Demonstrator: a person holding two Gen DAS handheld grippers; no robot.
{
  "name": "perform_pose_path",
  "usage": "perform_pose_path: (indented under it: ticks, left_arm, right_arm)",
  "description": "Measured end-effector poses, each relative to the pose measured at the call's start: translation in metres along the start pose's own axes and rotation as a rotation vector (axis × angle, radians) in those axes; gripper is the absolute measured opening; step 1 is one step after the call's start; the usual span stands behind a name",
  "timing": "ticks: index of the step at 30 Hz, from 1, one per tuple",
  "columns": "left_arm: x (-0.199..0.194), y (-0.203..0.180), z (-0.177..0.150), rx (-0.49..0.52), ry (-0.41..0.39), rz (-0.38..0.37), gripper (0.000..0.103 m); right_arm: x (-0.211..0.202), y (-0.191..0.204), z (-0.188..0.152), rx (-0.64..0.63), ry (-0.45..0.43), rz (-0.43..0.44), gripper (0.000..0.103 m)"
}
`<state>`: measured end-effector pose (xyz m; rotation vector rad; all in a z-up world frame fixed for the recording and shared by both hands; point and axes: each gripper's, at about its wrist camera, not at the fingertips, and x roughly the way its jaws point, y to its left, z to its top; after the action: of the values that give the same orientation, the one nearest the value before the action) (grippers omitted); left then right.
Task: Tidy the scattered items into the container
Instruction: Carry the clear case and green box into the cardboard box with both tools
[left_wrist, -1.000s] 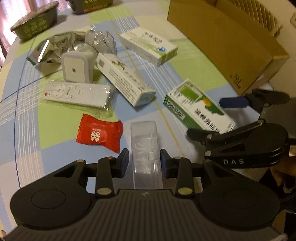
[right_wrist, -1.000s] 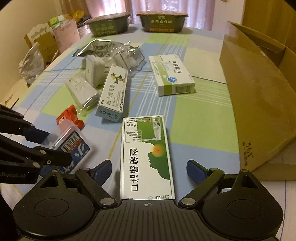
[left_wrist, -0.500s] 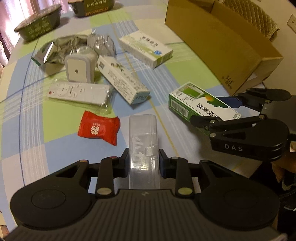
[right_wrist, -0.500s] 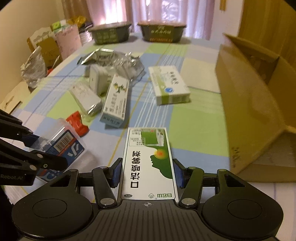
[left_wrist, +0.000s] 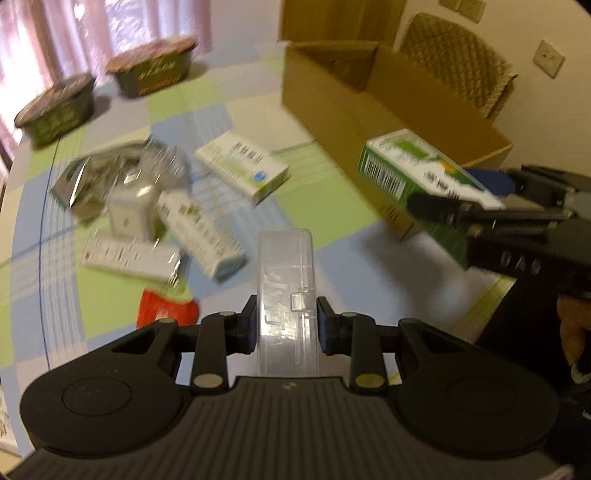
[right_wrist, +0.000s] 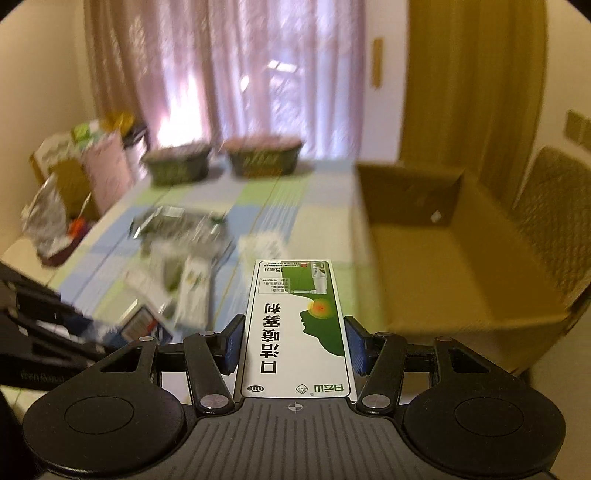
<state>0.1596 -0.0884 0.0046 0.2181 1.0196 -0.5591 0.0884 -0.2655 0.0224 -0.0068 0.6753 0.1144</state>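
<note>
Lift is the change from 0.5 s ago: both tongs now carry their loads above the checked tablecloth instead of resting low on it. Left gripper pinches the clear plastic case, held in the air short of the cardboard box. Right gripper clamps the green-and-white medicine box, printed "OTC", just left of the cardboard box's open mouth. "DAS" marks the right gripper's body in the left view.
</note>
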Motion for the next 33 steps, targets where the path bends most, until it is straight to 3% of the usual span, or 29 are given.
perform_pose_path:
  ticks: [9, 16, 20, 29, 31, 33]
  left_arm:
    - [-0.003, -0.062, 0.088, 0.082, -0.118, -0.106, 0.026]
    - [0.032, -0.098, 0.141, 0.077, -0.139, -0.203, 0.026]
    - [0.061, -0.106, 0.153, 0.062, -0.107, -0.241, 0.026]
    - [0.099, -0.117, 0.156, 0.064, -0.07, -0.224, 0.026]
    - [0.099, -0.117, 0.158, 0.063, -0.083, -0.209, 0.046]
    - [0.096, -0.116, 0.158, 0.071, -0.095, -0.194, 0.046]
  right_arm:
    - [-0.01, -0.087, 0.043, 0.047, -0.082, -0.143, 0.058]
    - [0.001, -0.134, 0.041, 0.088, -0.071, -0.189, 0.058]
    - [0.009, -0.149, 0.033, 0.112, -0.048, -0.193, 0.058]
    - [0.026, -0.159, 0.024, 0.134, -0.026, -0.189, 0.058]
    - [0.028, -0.161, 0.023, 0.136, -0.022, -0.191, 0.058]
    - [0.028, -0.162, 0.022, 0.14, -0.02, -0.192, 0.058]
